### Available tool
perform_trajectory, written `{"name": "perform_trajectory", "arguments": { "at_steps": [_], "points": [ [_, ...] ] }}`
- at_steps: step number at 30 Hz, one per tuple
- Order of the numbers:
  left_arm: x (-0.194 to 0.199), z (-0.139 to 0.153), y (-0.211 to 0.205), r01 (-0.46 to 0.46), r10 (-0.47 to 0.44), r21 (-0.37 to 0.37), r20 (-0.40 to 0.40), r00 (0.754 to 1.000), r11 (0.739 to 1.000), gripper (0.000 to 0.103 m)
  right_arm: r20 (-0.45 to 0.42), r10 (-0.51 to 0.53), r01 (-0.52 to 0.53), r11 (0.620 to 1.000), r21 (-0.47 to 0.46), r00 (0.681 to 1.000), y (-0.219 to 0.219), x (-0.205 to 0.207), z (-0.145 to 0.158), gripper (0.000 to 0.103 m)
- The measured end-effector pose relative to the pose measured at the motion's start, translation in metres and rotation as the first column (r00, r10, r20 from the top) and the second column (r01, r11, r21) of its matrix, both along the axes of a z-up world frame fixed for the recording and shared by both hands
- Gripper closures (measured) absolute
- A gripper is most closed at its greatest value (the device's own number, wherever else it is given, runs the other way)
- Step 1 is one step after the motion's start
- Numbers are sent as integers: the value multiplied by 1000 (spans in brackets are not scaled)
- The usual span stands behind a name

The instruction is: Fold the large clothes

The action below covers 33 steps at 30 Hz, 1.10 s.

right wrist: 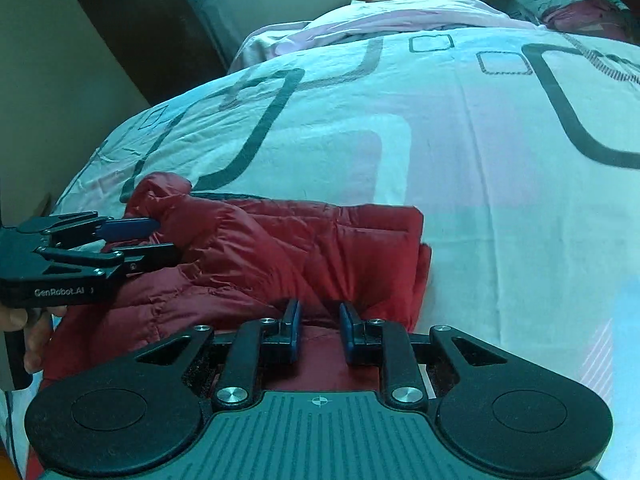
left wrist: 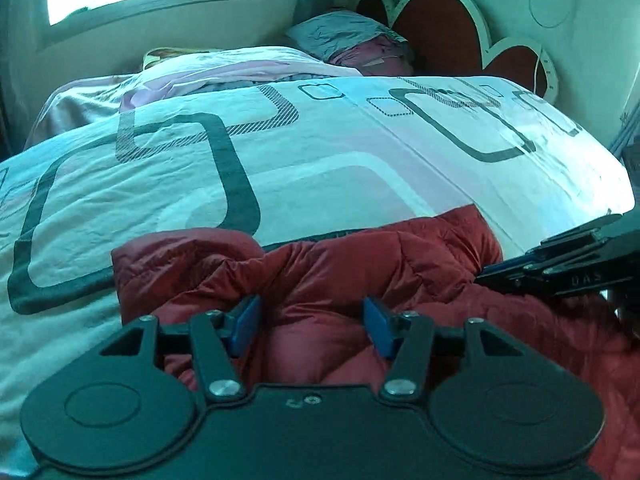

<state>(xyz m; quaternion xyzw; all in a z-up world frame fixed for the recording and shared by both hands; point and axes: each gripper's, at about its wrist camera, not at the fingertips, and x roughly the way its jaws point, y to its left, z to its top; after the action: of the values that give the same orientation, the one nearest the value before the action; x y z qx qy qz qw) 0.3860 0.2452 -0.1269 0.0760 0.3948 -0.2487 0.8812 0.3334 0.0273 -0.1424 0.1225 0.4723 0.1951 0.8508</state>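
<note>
Quilted red puffer jacket (left wrist: 320, 280) lies bunched on the patterned duvet (left wrist: 320, 152); left claw (left wrist: 310, 326) half-wide around a puffy fold; right claw (right wrist: 319, 330) narrow, pinching its hem.

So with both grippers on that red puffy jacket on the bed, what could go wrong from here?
1. The left gripper straddles a puffy ridge of the red jacket with its jaws apart; the slick fabric may slide out.
2. The right gripper holds only a thin pinch, which may slip when lifted.
3. The jacket lies at the near edge of the patterned duvet, so a tug could drag it off.
</note>
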Motion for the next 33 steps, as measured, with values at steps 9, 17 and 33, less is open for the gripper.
{"name": "perform_trajectory", "arguments": {
  "at_steps": [9,17,33],
  "points": [
    [-77,53,10,-6,19,-118,111,994,993,49,143,-13,2,997,73,990,-18,-57,80,81],
    [-171,52,-3,25,-13,-76,152,988,997,49,143,123,-132,990,55,982,-5,-137,92,81],
    [-219,2,2,-181,180,-4,77,981,984,49,16,187,-188,982,22,982,6,-169,11,82]
  ]
}}
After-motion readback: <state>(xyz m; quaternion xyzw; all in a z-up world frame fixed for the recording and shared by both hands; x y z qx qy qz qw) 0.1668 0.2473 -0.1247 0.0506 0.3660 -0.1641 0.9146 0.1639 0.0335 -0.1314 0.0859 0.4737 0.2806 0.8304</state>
